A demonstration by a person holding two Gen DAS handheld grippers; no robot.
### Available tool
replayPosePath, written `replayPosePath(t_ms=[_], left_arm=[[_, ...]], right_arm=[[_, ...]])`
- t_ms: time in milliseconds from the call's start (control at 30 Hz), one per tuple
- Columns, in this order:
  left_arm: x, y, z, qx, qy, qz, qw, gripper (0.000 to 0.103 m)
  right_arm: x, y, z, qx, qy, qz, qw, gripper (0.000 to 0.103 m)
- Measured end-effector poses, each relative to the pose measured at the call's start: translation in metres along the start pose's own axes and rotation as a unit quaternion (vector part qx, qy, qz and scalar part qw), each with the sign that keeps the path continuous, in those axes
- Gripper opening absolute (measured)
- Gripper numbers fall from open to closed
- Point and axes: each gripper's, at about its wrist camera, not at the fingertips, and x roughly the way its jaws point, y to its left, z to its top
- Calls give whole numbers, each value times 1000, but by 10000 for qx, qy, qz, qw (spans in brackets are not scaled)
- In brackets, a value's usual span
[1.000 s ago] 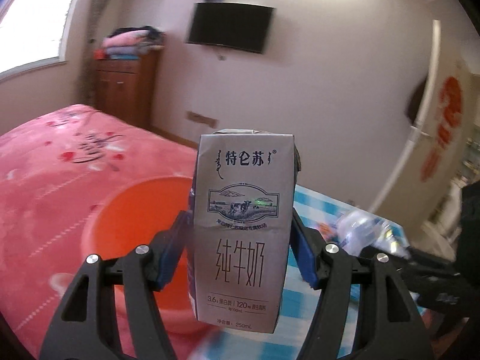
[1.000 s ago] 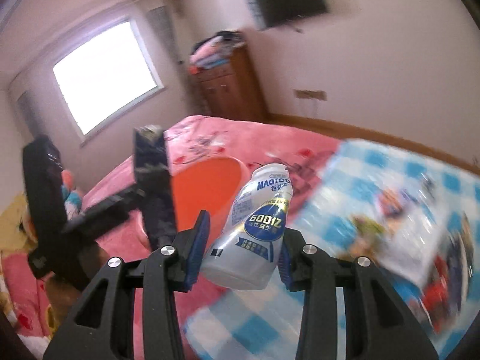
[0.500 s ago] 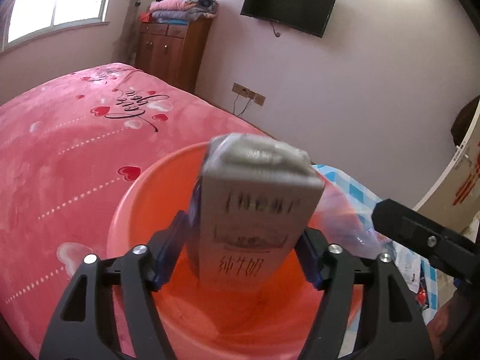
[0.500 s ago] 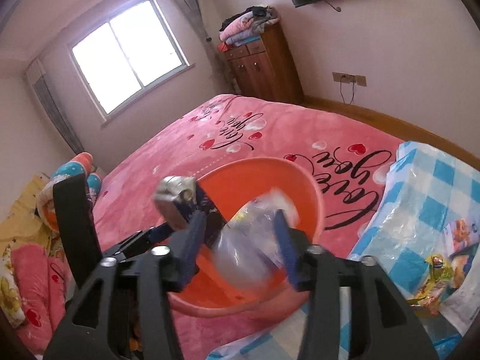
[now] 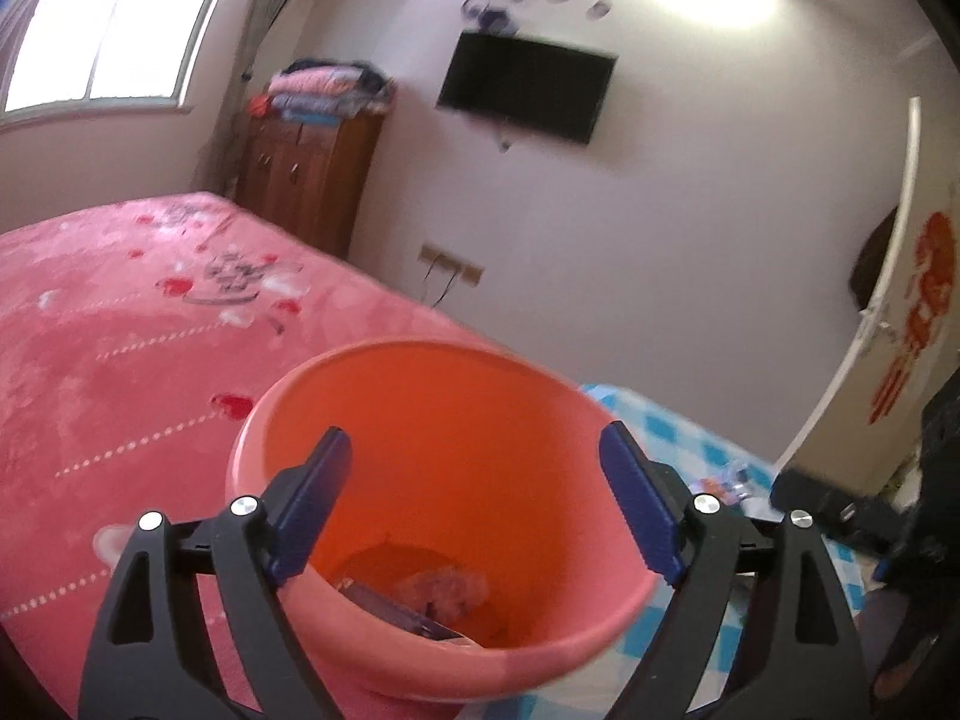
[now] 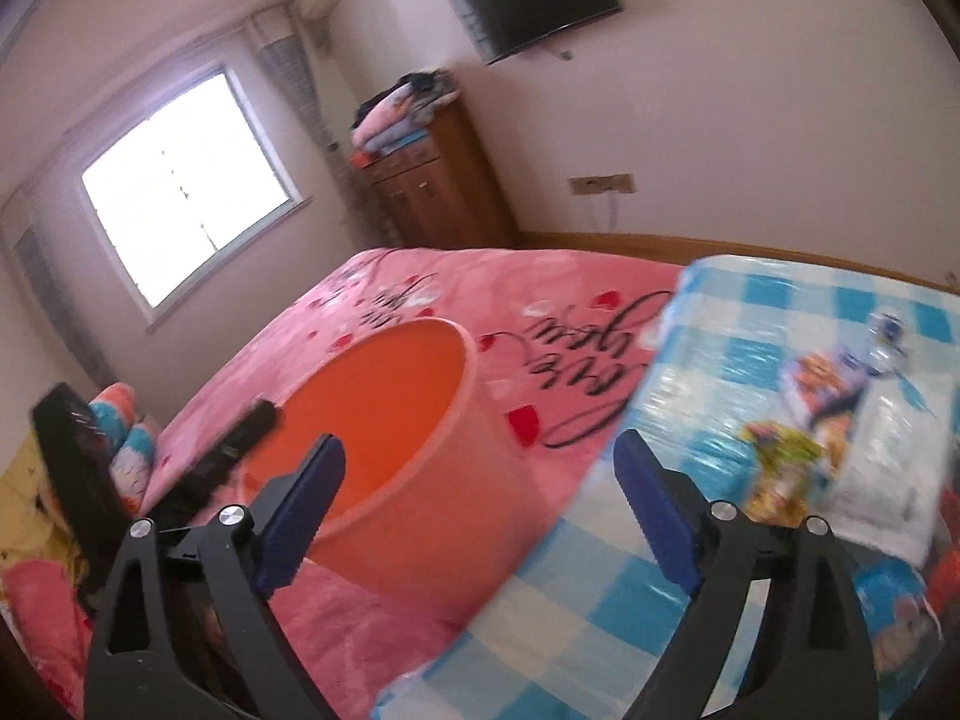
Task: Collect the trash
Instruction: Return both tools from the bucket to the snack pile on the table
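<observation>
Left claw [image 5: 474, 510] spread wide and empty over the orange bucket [image 5: 384, 360] on the bed [image 5: 120, 330]; carton [image 5: 396, 606] and crumpled scrap lying at the bottom. Right claw [image 6: 480, 510] likewise spread and empty, just right of the bucket. Next, probably: swing right toward the wrappers [image 6: 786, 468] on the checked cloth [image 6: 600, 570], approaching low and squarely before pinching.

ahead of the tool, pale walls carry a black television [image 5: 527, 94]. ahead and left, a wooden cabinet [image 5: 309, 177] topped with folded blankets [image 5: 327, 90] adjoins a bright window [image 5: 114, 24]. a pink bedspread [image 5: 120, 324] lies below.
</observation>
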Motion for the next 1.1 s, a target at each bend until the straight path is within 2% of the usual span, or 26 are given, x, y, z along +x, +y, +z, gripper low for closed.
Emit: replayPosePath(t_ms=[133, 300, 567, 667, 933, 1100], left_arm=[[-13, -21, -4, 403, -261, -303, 9984, 90], [-19, -44, -6, 906, -177, -488, 9945, 91], [-18, -88, -16, 1439, 477, -692, 9860, 91], [-14, -106, -25, 1509, 828, -846, 9814, 90], [-2, -145, -42, 1425, 1153, -1229, 9754, 90], [12, -168, -54, 1514, 1283, -1302, 9714, 90]], right_arm=[[-20, -16, -25, -67, -202, -512, 9985, 91], [-57, -28, -52, -300, -526, -1119, 9919, 97], [-116, -60, -70, 22, -635, -1820, 9812, 98], [-129, -72, -76, 174, -617, -1921, 9793, 98], [-159, -111, -84, 592, -675, -1977, 9762, 98], [-181, -138, -88, 707, -781, -2158, 9707, 98]])
